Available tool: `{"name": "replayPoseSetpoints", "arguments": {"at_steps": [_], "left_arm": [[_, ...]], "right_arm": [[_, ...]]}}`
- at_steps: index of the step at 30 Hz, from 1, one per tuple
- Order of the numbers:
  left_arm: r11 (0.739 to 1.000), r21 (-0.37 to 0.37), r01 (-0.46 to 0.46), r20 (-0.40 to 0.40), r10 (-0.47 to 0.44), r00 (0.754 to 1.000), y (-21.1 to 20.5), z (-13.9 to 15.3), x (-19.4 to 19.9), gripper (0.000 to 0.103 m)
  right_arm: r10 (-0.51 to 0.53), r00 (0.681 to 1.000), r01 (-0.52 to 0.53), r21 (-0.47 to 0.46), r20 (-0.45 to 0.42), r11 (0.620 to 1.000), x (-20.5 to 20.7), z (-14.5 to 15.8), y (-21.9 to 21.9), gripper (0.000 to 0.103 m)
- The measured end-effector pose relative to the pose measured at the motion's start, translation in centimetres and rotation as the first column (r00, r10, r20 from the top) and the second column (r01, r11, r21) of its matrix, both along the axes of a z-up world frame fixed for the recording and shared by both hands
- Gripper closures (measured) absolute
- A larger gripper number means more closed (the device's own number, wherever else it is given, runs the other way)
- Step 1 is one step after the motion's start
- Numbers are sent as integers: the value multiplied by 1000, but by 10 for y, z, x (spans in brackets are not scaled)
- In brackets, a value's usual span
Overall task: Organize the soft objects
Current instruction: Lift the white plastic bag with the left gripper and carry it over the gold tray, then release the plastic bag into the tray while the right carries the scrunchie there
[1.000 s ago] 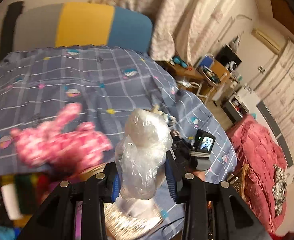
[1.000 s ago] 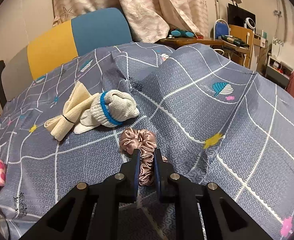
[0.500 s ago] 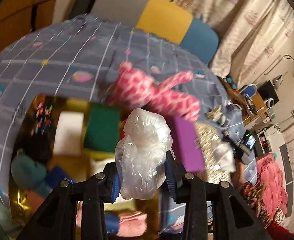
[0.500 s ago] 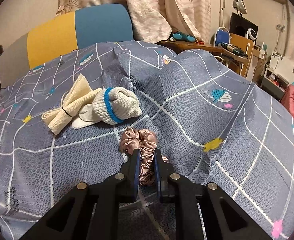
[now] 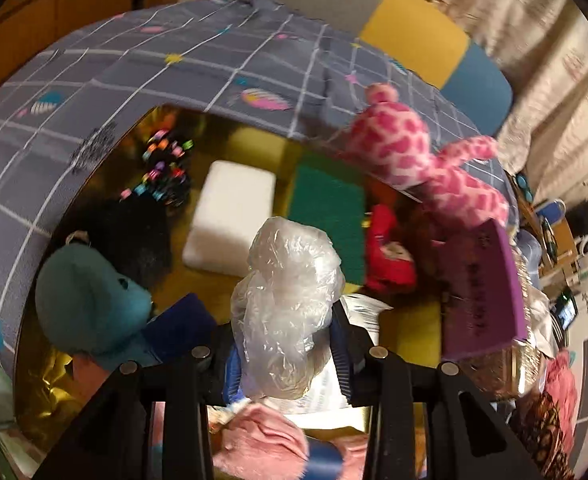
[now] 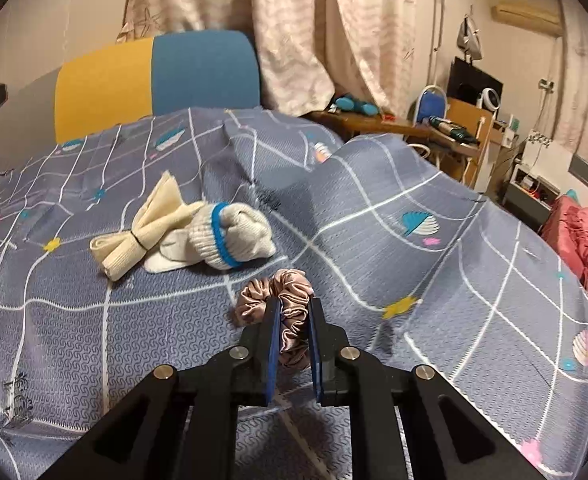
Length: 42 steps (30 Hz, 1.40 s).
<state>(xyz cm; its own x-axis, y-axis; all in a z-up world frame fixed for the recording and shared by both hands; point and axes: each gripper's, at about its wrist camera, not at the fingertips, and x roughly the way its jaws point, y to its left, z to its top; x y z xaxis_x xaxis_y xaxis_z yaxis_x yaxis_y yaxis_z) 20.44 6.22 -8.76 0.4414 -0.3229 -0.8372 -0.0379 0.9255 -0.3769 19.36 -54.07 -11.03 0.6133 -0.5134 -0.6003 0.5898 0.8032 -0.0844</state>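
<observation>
1. Our left gripper (image 5: 286, 344) is clenched on a crumpled clear plastic bag (image 5: 288, 304), which bulges up and out between the two fingers.
2. The bag hangs over an open gold-lined box (image 5: 250, 140) full of soft things; whether it touches any of them we cannot tell.
3. Inside the box, seen from the bag: a white foam block (image 5: 234, 216) at 11 o'clock, a green sponge (image 5: 328, 204) at 1 o'clock, a red plush piece (image 5: 386, 252) at 2 o'clock, a teal plush toy (image 5: 86, 300) at 9 o'clock and something fluffy and pink (image 5: 262, 444) at 6 o'clock.
4. A pink spotted plush animal (image 5: 422, 160) lies across the box's far rim, at 1 o'clock, partly on the grey-blue checked bedspread (image 5: 142, 68).
5. A purple block (image 5: 482, 280) stands at the box's 3 o'clock edge.
6. Our right gripper (image 6: 293, 328) is closed tight on a pinkish-brown satin scrunchie (image 6: 278, 296); the free loop touches the same bedspread (image 6: 434, 272).
7. From the scrunchie, a white knit sock bundle with a blue band (image 6: 230, 240) lies near at 11 o'clock, touching a cream cloth tied like a bow (image 6: 142, 232) at 10 o'clock.
</observation>
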Motion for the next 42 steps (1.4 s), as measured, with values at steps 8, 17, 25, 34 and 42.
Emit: {"name": "replayPoseSetpoints", "arguments": {"at_steps": [8, 17, 25, 34, 42], "left_arm": [[999, 31, -23, -22, 24, 999, -1, -21, 13, 64], [997, 68, -21, -35, 23, 999, -2, -21, 8, 55], [992, 115, -44, 55, 38, 998, -5, -1, -13, 38], [997, 54, -49, 90, 45, 995, 9, 10, -27, 38], [999, 22, -33, 181, 28, 983, 22, 29, -48, 38]], "right_arm": [[-15, 1000, 15, -4, 14, 1000, -15, 12, 0, 90], [-10, 1000, 10, -13, 2, 1000, -50, 30, 4, 90], [81, 994, -86, 70, 70, 994, -83, 65, 43, 90], [186, 967, -205, 101, 172, 973, -117, 113, 109, 90], [335, 912, -368, 115, 238, 922, -138, 151, 181, 90]]}}
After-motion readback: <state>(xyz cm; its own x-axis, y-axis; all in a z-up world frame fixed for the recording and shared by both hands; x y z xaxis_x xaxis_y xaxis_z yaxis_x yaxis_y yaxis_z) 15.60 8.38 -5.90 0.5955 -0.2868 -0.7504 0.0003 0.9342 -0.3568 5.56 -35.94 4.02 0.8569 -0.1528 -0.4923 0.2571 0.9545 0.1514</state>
